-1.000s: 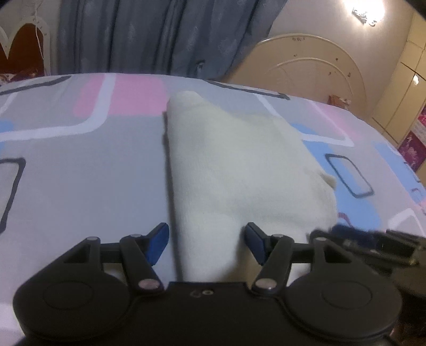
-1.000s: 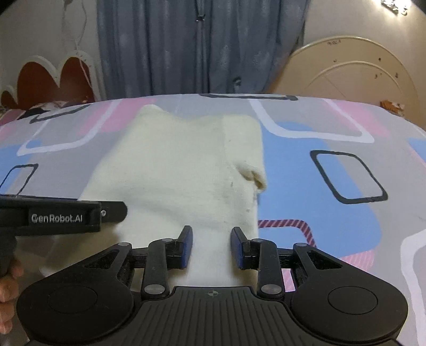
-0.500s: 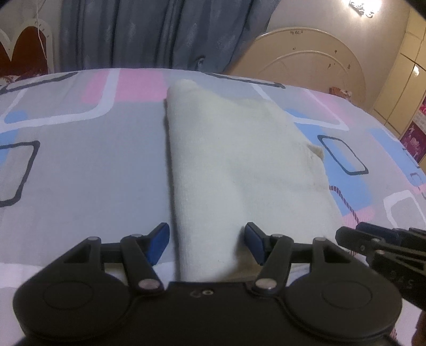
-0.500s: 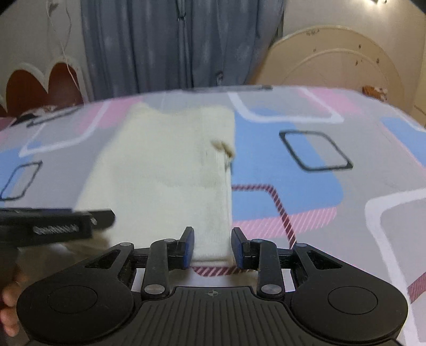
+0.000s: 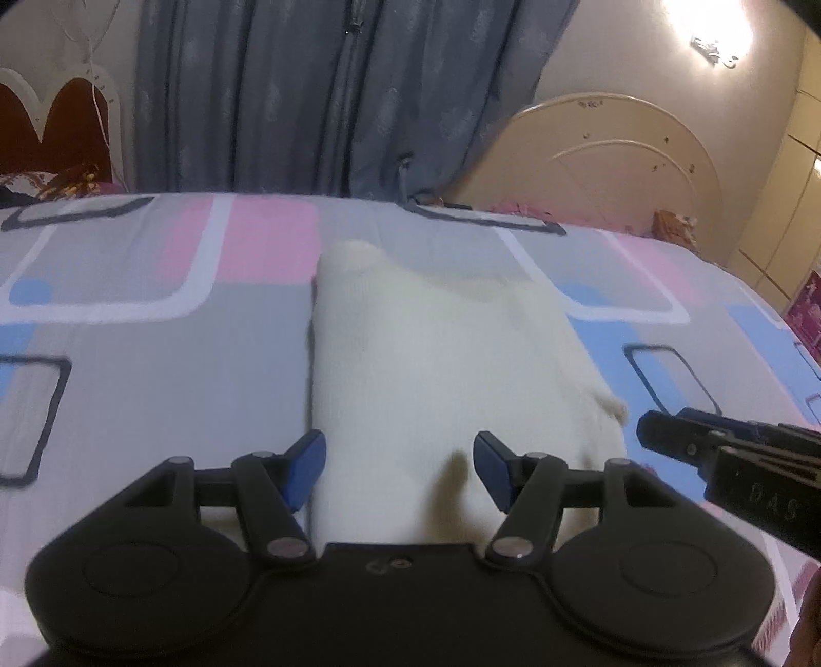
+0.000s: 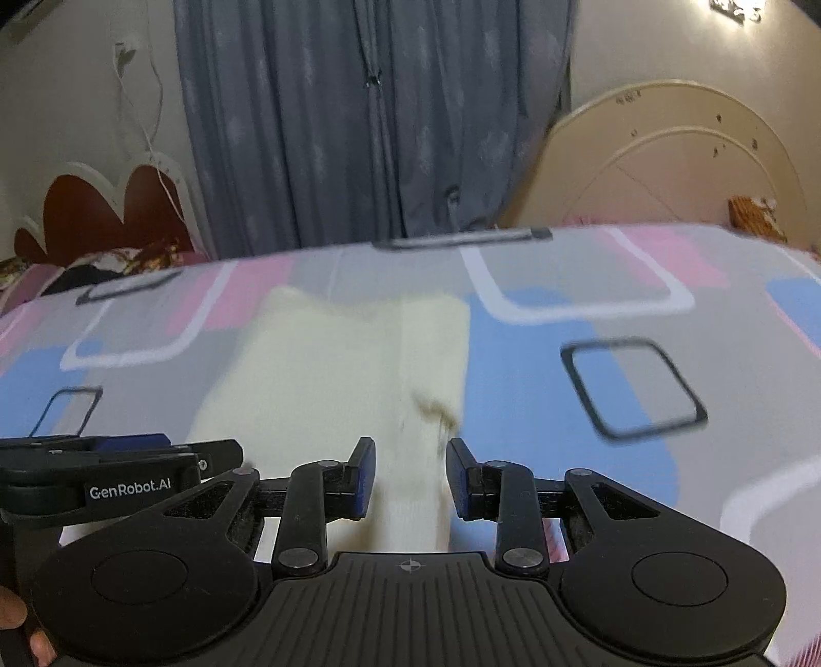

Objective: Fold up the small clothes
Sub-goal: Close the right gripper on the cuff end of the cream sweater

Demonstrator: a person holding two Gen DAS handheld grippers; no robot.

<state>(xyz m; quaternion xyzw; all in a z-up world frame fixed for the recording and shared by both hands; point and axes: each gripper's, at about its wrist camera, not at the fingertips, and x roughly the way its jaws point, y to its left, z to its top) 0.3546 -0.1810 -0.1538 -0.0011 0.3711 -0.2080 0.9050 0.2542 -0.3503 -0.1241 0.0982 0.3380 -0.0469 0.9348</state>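
Left hand-held gripper (image 5: 397,469) gaping (curtain (image 5: 308,97) behind garment (image 5: 436,359)).

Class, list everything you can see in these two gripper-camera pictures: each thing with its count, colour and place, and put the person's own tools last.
Folded garment: one, cream, lying flat mid-bed ahead of both grippers.
Bedsheet: one, grey with pink, blue and white rectangles, under the garment.
Curtain: one, blue-grey, behind the bed.
Arched headboard: one, cream, back right.
Scalloped headboard: one, dark red with white edge, back left.
Wall light: one, bright, upper right.
Left gripper: one, black with blue pads, open, over the garment's near edge.
Right gripper: one, black with blue pads, open, at the garment's right edge.
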